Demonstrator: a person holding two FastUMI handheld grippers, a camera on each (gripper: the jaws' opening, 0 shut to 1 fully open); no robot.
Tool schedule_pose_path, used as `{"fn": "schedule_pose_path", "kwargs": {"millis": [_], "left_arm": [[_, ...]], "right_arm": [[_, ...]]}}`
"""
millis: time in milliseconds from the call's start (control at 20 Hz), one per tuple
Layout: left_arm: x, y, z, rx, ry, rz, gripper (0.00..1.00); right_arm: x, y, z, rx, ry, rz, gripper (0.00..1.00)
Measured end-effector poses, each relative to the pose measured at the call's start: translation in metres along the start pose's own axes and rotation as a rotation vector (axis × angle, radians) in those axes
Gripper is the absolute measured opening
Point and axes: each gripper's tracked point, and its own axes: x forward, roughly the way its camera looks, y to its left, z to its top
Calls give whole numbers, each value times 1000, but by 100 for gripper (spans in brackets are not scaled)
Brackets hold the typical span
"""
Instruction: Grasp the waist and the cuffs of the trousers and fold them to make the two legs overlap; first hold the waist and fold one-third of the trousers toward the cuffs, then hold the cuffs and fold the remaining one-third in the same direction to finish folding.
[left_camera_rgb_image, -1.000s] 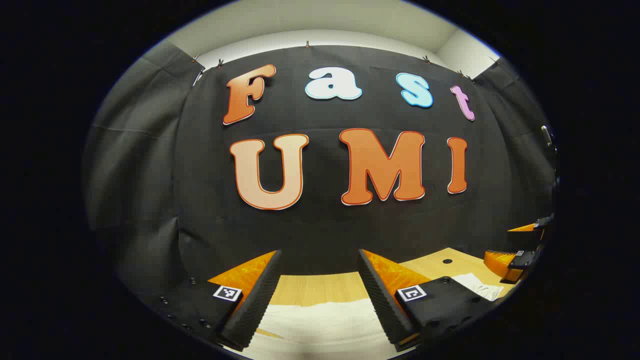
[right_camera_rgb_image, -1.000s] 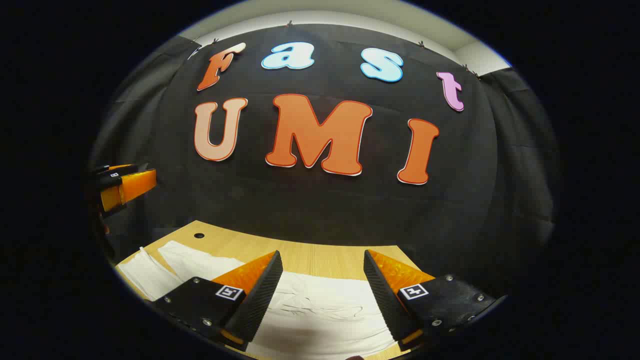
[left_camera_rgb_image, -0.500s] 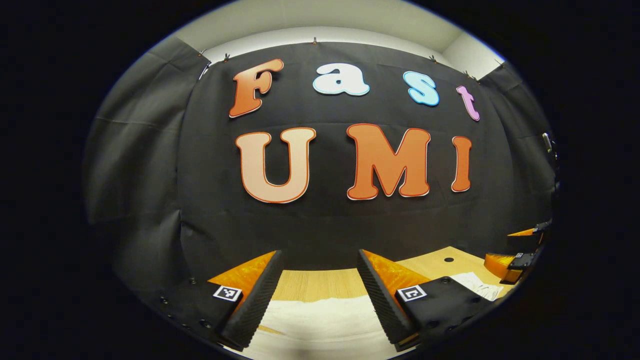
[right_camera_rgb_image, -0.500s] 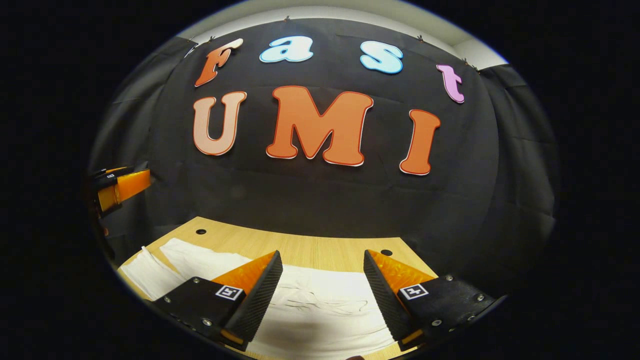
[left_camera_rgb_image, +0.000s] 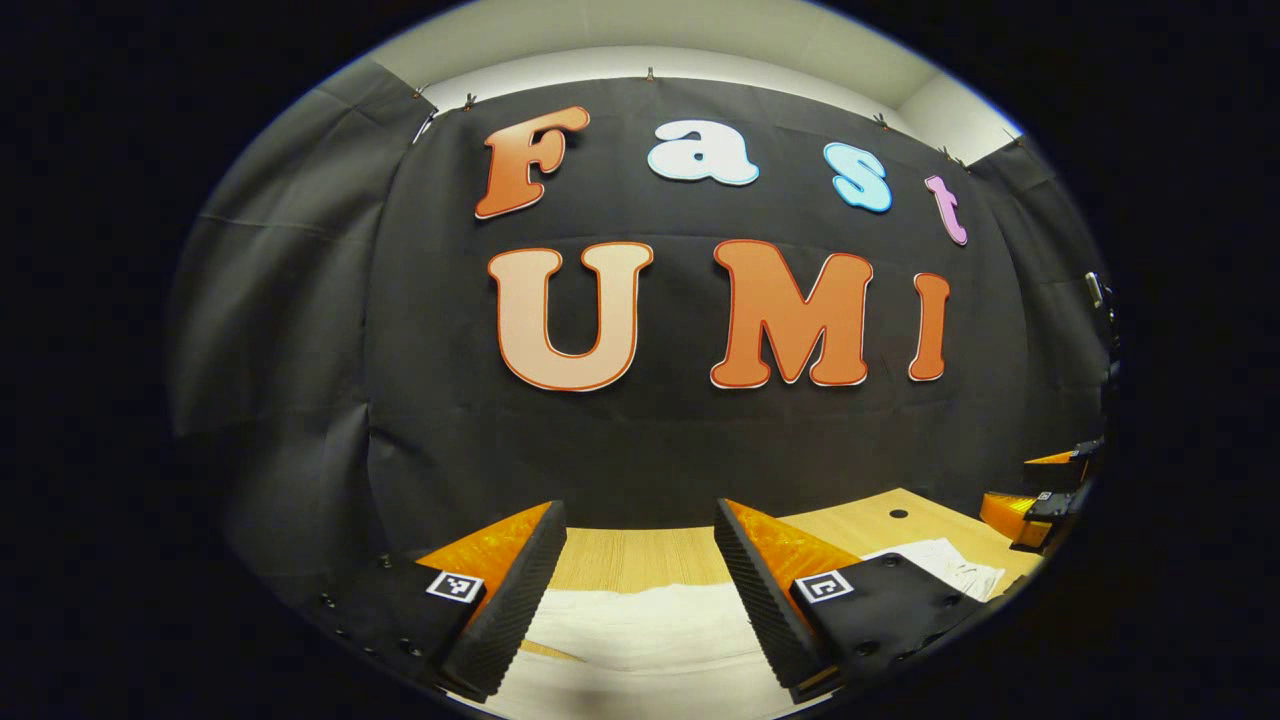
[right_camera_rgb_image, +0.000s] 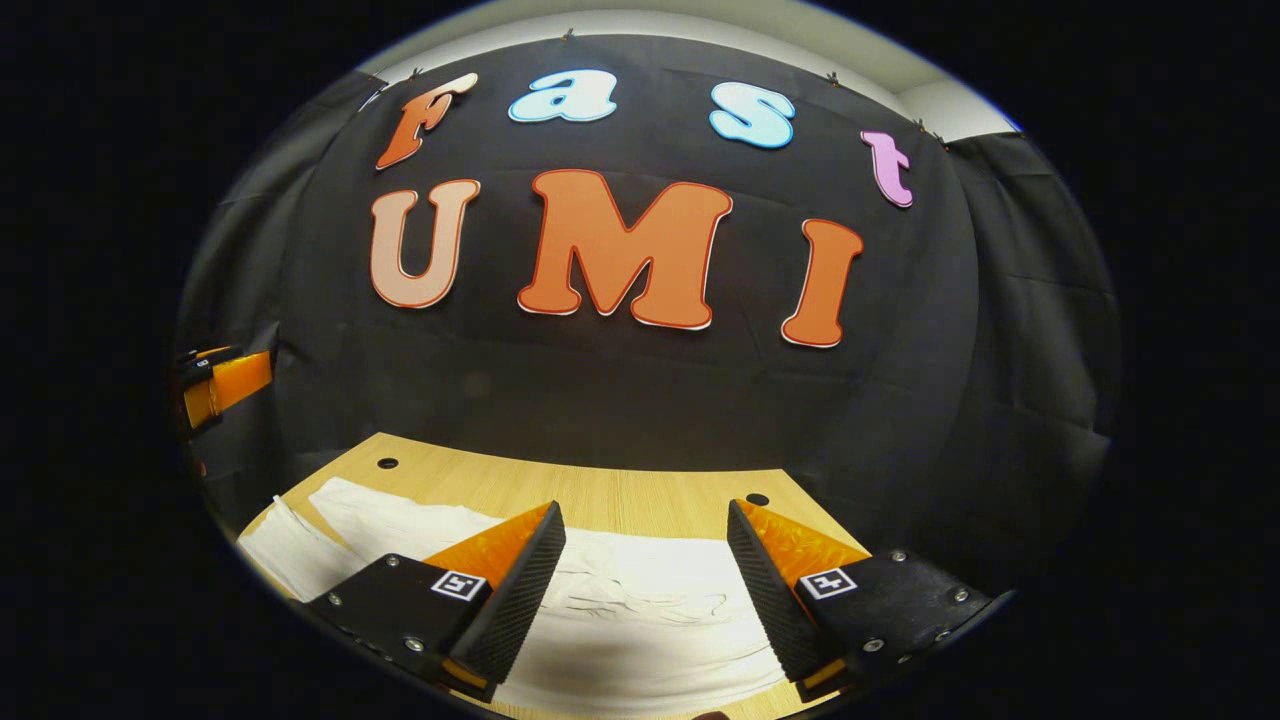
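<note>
White trousers (right_camera_rgb_image: 620, 610) lie flat on a light wooden table (right_camera_rgb_image: 640, 495). In the right gripper view their wrinkled cloth spreads under and between the fingers, and a leg runs off to the left (right_camera_rgb_image: 300, 545). My right gripper (right_camera_rgb_image: 645, 585) hangs open above them, holding nothing. In the left gripper view another part of the white trousers (left_camera_rgb_image: 640, 630) lies below my left gripper (left_camera_rgb_image: 635, 590), which is open and empty too. The right gripper (left_camera_rgb_image: 1040, 495) shows far right there, and the left gripper (right_camera_rgb_image: 220, 385) shows far left in the right gripper view.
The table (left_camera_rgb_image: 640, 555) ends at the black cloth wall close behind. Small round holes (right_camera_rgb_image: 386, 463) (right_camera_rgb_image: 757, 499) sit in the tabletop near its far edge. A further patch of white cloth (left_camera_rgb_image: 940, 562) lies at the right in the left gripper view.
Both views have tilted down a little: more tabletop and trousers show. The other gripper has slid toward the rim in each view. Both grippers stay open.
</note>
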Motion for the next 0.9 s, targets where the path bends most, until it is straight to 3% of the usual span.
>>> {"fn": "schedule_pose_path", "kwargs": {"millis": [200, 400, 650, 900], "left_arm": [[-1, 20, -18, -41, 53, -27, 98], [-7, 47, -60, -124, 183, -22, 98], [-20, 81, -121, -262, 370, 18, 97], [-42, 130, -193, -349, 578, 188, 94]], "right_arm": [[-7, 7, -16, 39, 60, -14, 98], [-14, 2, -39, 66, 132, -52, 98], [-17, -17, -83, 243, 278, -75, 98], [-10, -52, -144, 389, 454, -129, 98]]}}
